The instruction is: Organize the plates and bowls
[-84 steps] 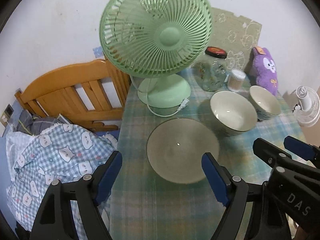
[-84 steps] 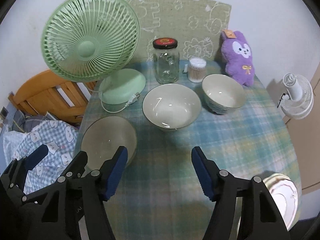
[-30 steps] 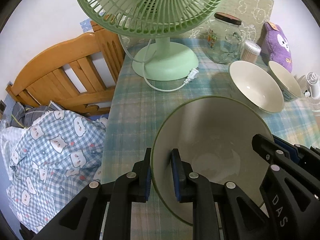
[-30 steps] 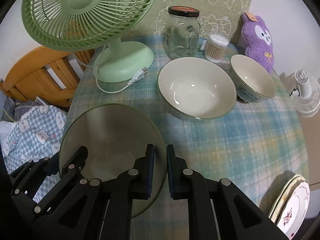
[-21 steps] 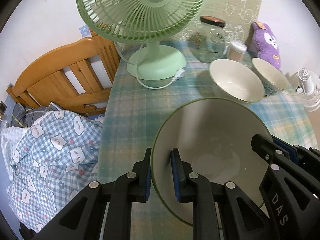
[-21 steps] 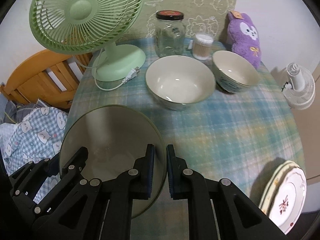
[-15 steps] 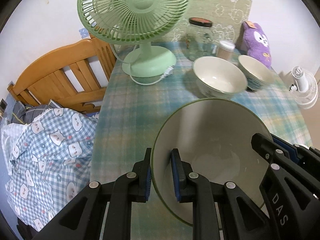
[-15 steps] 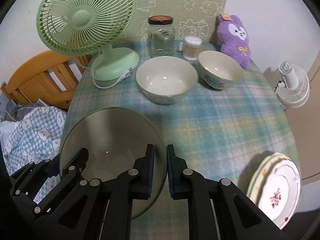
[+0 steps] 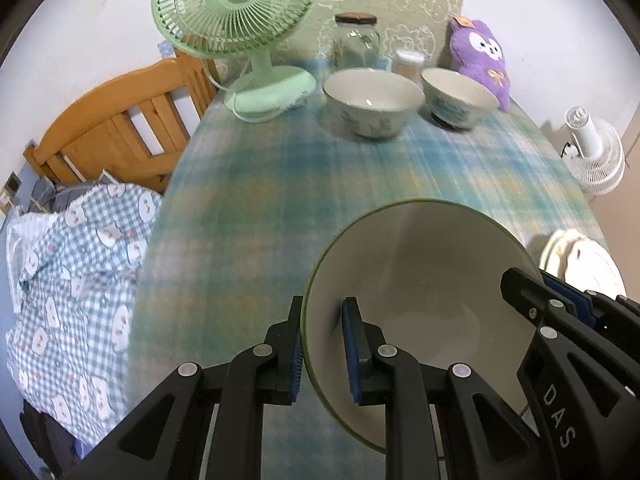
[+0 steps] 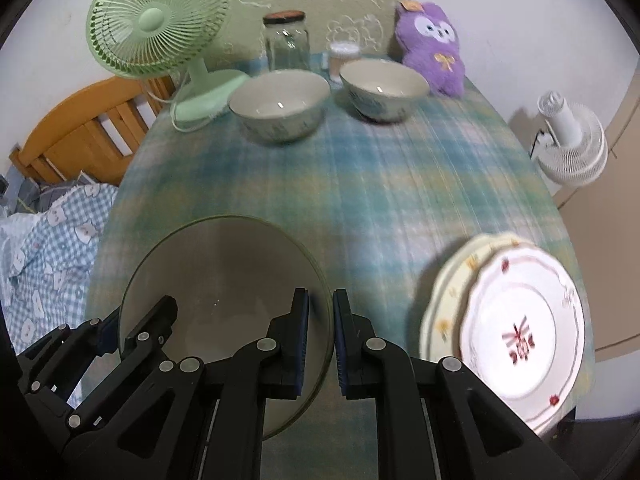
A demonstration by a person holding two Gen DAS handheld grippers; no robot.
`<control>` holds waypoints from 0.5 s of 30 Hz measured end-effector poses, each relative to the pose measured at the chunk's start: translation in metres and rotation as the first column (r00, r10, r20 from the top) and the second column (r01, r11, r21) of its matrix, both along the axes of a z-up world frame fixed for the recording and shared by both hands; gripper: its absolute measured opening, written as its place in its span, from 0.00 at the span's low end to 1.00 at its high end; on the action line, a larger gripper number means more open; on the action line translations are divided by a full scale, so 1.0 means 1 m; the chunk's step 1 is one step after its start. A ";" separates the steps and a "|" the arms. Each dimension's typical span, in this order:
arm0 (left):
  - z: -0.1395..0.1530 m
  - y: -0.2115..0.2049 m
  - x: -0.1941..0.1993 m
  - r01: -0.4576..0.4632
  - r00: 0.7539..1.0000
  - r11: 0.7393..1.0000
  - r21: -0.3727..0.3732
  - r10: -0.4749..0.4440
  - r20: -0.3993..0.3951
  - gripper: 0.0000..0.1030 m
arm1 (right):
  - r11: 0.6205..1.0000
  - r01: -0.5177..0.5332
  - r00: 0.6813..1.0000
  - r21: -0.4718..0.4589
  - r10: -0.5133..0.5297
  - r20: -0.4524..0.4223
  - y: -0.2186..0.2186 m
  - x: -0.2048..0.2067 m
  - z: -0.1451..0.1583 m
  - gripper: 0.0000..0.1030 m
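Both grippers hold one large grey, green-rimmed bowl (image 9: 420, 280) above the near part of the table; it also shows in the right wrist view (image 10: 224, 280). My left gripper (image 9: 322, 346) is shut on its left rim. My right gripper (image 10: 320, 338) is shut on its right rim. Two cream bowls stand at the far side: a wider one (image 9: 373, 96) (image 10: 279, 104) and a smaller one (image 9: 459, 98) (image 10: 383, 88). A stack of plates (image 10: 516, 332), white floral on top of yellow, sits at the near right edge, partly seen in the left wrist view (image 9: 576, 256).
On the plaid tablecloth (image 10: 400, 184) stand a green desk fan (image 9: 236, 20), a glass jar (image 9: 356, 42), a cotton-swab tub (image 9: 408, 62) and a purple plush (image 9: 480, 52). A wooden chair (image 9: 120, 120) and checked bedding (image 9: 72, 264) lie left. A white fan (image 10: 572, 140) is right.
Both grippers closed on the grey bowl's rims, lifted it, and carried it back toward the near edge. The far bowls now look further off and the plate stack has come into view.
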State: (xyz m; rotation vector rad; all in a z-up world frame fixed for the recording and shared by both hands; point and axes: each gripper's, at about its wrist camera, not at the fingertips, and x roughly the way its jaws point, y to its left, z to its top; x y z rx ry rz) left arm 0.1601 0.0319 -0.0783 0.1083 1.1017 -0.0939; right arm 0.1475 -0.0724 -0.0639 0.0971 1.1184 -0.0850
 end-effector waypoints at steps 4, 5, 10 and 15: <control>-0.011 -0.012 -0.017 -0.016 1.000 1.000 -0.004 0.016 -0.018 0.15 | 1.000 -0.004 1.000 0.011 0.004 -0.011 -0.016 -0.018 -0.013 0.15; -0.013 -0.015 -0.020 -0.018 1.000 1.000 0.000 0.018 -0.018 0.15 | 1.000 -0.004 1.000 0.016 0.004 -0.013 -0.019 -0.022 -0.016 0.15; -0.026 -0.023 -0.031 -0.048 0.998 0.999 0.011 0.048 -0.031 0.15 | 0.999 -0.029 0.999 0.024 0.029 -0.023 -0.028 -0.032 -0.032 0.15; -0.026 -0.026 -0.037 -0.060 0.998 0.997 0.043 0.060 -0.001 0.15 | 0.998 -0.055 0.998 0.021 0.055 -0.009 -0.029 -0.033 -0.036 0.15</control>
